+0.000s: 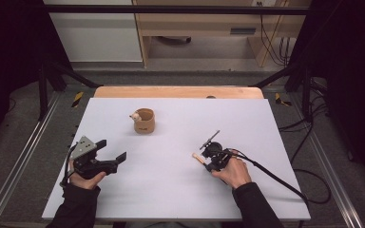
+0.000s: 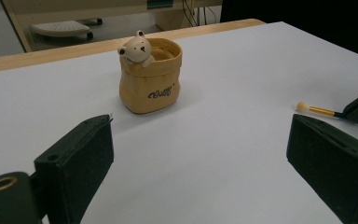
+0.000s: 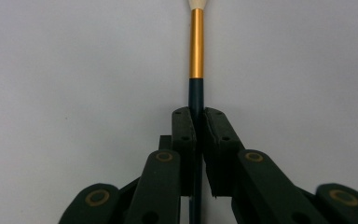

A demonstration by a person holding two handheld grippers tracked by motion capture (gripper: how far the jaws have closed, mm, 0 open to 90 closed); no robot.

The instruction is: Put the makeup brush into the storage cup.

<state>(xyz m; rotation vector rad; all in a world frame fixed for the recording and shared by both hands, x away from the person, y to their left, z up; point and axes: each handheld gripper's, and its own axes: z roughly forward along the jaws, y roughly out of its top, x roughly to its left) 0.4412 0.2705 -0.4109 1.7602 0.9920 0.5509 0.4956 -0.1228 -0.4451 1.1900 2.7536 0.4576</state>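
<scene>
Gold-banded brush (image 3: 196,44) lies on the white table (image 1: 171,190), near right, clamped by its dark handle in the right gripper (image 3: 196,116). Left gripper (image 1: 110,153) waits near left, jaws wide apart. Likely next: lifting the brush toward the tan bear pot (image 1: 144,120), far centre-left, keeping it level.

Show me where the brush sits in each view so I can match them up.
High view: the brush is right of centre, tip toward the left, clamped in the right gripper.
Left gripper view: its pale tip and gold band show at the right edge.
Right gripper view: it runs straight up the middle from the shut jaws.
Shared landmark: the white table.
</scene>
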